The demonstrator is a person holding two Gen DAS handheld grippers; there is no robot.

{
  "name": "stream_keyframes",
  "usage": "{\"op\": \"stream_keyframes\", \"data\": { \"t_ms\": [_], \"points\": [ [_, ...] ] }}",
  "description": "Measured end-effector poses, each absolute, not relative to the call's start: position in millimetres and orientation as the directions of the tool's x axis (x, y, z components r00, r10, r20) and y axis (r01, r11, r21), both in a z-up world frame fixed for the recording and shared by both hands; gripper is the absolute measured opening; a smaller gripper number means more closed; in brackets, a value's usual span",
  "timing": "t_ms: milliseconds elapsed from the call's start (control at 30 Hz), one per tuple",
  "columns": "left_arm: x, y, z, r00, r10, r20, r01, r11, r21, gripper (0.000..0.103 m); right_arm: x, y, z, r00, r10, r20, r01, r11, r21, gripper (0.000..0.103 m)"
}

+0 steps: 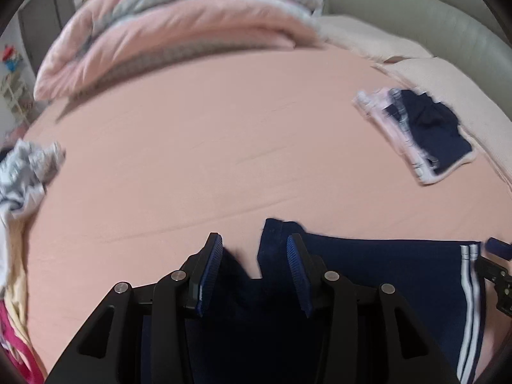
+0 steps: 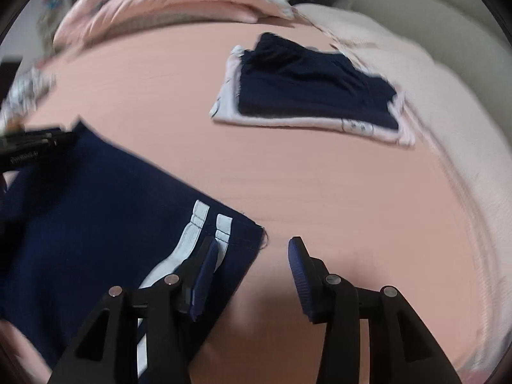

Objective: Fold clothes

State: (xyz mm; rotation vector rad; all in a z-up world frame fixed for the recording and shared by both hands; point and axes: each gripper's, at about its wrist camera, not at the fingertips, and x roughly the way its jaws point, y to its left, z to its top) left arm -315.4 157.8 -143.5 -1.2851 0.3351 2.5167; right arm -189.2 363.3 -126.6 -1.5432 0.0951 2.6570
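On the near edge of the bed (image 1: 224, 147) lies a navy garment (image 1: 384, 275) with two white side stripes, spread flat over the pink sheet, which suits folding: flat cloth gives clean edges to take hold of. Its striped side is at the right, its notched end toward the left. The left gripper (image 1: 254, 256) hovers over that notched end with jaws open and nothing between them; one finger is over bare sheet and the other over navy cloth, so it seems lined up on an edge. The right gripper (image 2: 252, 262) stands at the striped corner, jaws likewise open and empty, its left finger over the stripes and its right finger over bare sheet. With one gripper at each end, the two look set to work the cloth together, though I cannot tell whether they are about to close on it or have just let it go.

Farther back on the right sits a folded stack (image 2: 313, 96), a navy piece on a pale pink one, squared up and well apart from the working spot. A loose heap (image 1: 25, 169) lies at the left edge, perhaps awaiting folding. Quilts (image 1: 166, 32) are piled at the far side, leaving the middle free.
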Motion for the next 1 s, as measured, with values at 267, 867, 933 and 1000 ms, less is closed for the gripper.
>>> {"op": "stream_keyframes", "data": {
  "t_ms": [267,867,933,1000],
  "points": [
    [-210.2,172.7,-135.2,-0.379,0.282,-0.882,-0.524,-0.851,-0.047,0.039,-134.9,312.8,-115.0,-0.448,-0.189,-0.874,-0.014,-0.976,0.218,0.045],
    [-146.9,62.4,-157.1,-0.407,0.118,-0.906,-0.215,-0.976,-0.031,0.042,-79.0,272.3,-123.0,-0.424,0.023,-0.906,0.111,-0.991,-0.076,0.046],
    [-147.4,56.6,-147.2,-0.403,0.081,-0.912,-0.183,-0.983,-0.006,0.044,-77.4,270.5,-121.7,-0.421,0.021,-0.907,0.116,-0.99,-0.077,0.046],
    [-144.5,42.7,-127.9,-0.46,0.089,-0.883,-0.137,-0.99,-0.029,0.045,-75.9,269.1,-120.4,-0.427,0.028,-0.904,0.119,-0.989,-0.087,0.046]
  ]
}}
